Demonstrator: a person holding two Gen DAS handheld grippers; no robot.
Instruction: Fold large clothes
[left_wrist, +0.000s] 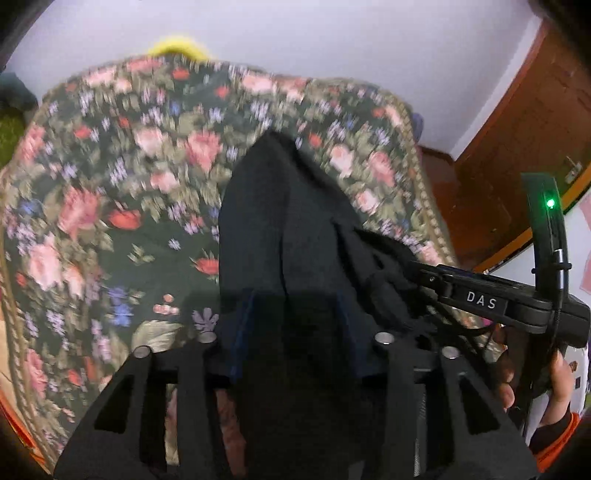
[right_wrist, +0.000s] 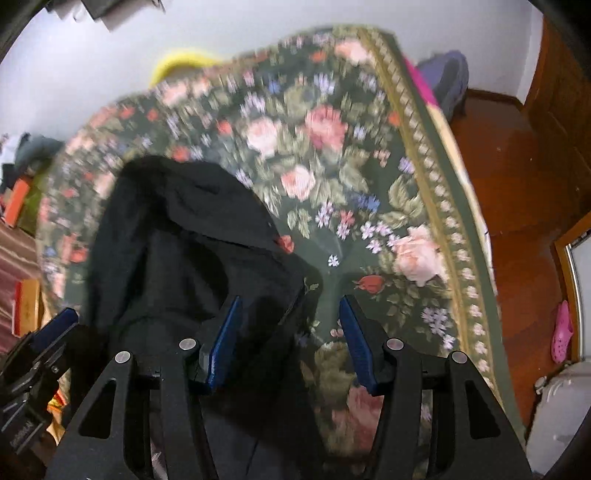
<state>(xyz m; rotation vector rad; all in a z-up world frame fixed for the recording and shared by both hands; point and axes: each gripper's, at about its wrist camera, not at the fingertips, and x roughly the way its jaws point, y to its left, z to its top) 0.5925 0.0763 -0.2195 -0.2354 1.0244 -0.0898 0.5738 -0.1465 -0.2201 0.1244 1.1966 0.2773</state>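
Black cloth (left_wrist: 284, 229) drapes over the floral bedspread (left_wrist: 110, 184), running from 12 o'clock down between the left gripper (left_wrist: 295, 328) fingers, which clench its bunched fabric. From the right gripper (right_wrist: 291, 343), the same garment lies at 10 o'clock; its blue fingers (right_wrist: 356, 343) stand apart, the left pad against cloth, but I cannot tell if they pinch it.

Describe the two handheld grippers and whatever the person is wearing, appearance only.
Both are matte black frames with slotted triangular arms and round silver pivot pins. The right gripper carries ribbed blue finger pads. Seen from the left gripper, the right one's body bears a white "DAS" label, a green light and a black cable. The hand on it shows a dark sleeve with an orange cuff.
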